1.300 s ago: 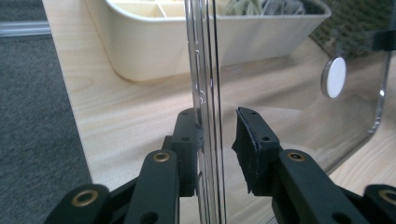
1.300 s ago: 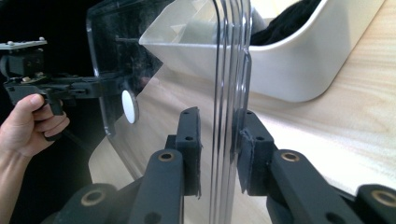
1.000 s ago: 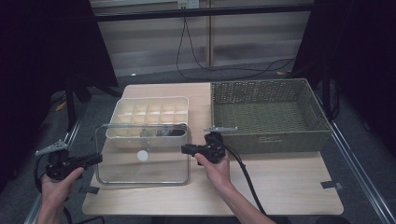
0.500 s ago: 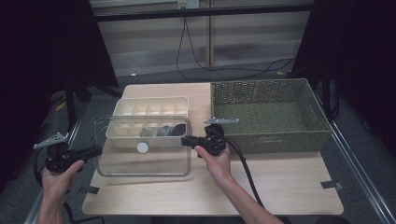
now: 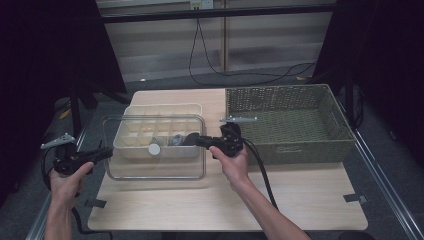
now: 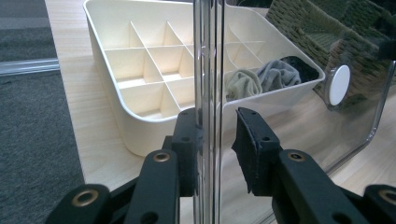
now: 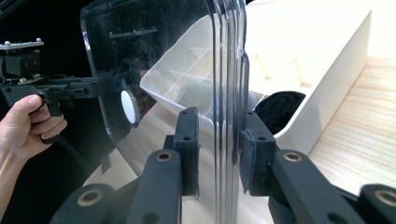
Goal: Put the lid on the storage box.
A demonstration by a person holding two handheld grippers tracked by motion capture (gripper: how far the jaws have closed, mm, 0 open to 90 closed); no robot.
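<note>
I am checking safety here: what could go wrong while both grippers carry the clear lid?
The clear lid is gripped only at its thin end edges by the left gripper and right gripper, so it may slip or tilt. It hangs partly over the cream divided tray and could knock it.

We see the table [image 5: 300, 200] carrying two containers side by side along its far edge: the divided tray [image 5: 160, 137] toward the far left corner and the woven basket [image 5: 287, 125] filling the far right corner, the two just apart. In the tray's near row, at its right end, lie the rolled socks [image 5: 177, 140]. The clear lid [image 5: 152, 147] hangs over the tray, overlapping its near half and reaching out toward the table's left edge, with its knob [image 5: 154, 149] before the tray's near wall. The left gripper [image 5: 100, 154] sits at the lid's left rim, the right gripper [image 5: 200, 141] at its right rim, just left of the basket. The table's near half lies before them all.
</note>
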